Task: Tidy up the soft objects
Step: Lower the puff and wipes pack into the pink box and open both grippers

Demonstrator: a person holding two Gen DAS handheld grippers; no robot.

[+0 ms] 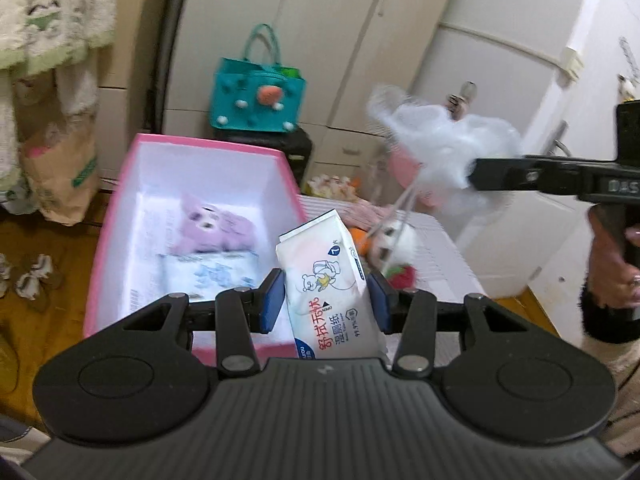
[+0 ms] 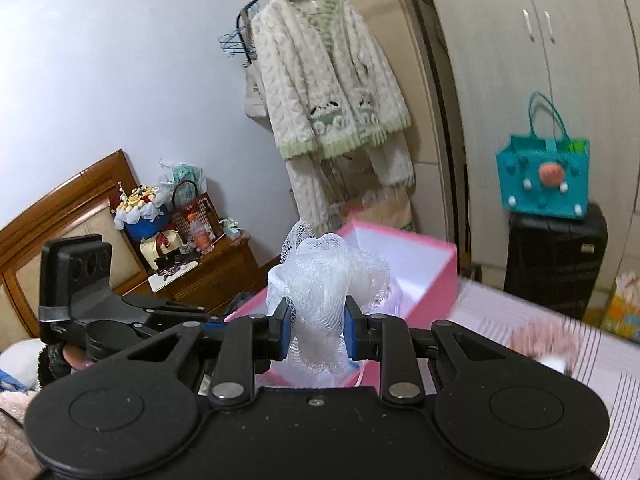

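My left gripper (image 1: 326,300) is shut on a white pack of wet wipes (image 1: 328,280), held upright over the near right corner of the pink box (image 1: 112,216). Inside the box lie a purple plush toy (image 1: 212,224) and a blue-printed tissue pack (image 1: 212,276). My right gripper (image 2: 316,330) is shut on a white mesh bath sponge (image 2: 324,276), held above the pink box (image 2: 432,280). In the left wrist view the right gripper's fingers (image 1: 500,174) hold the sponge (image 1: 440,140) up at the right, above the white surface.
Small plush toys (image 1: 384,248) lie on the white striped surface (image 1: 440,264) right of the box. A teal bag (image 1: 256,96) sits on a black suitcase (image 2: 556,256) by the wardrobe. A fluffy cardigan (image 2: 324,80) hangs on a rack. A wooden nightstand (image 2: 208,276) stands at the left.
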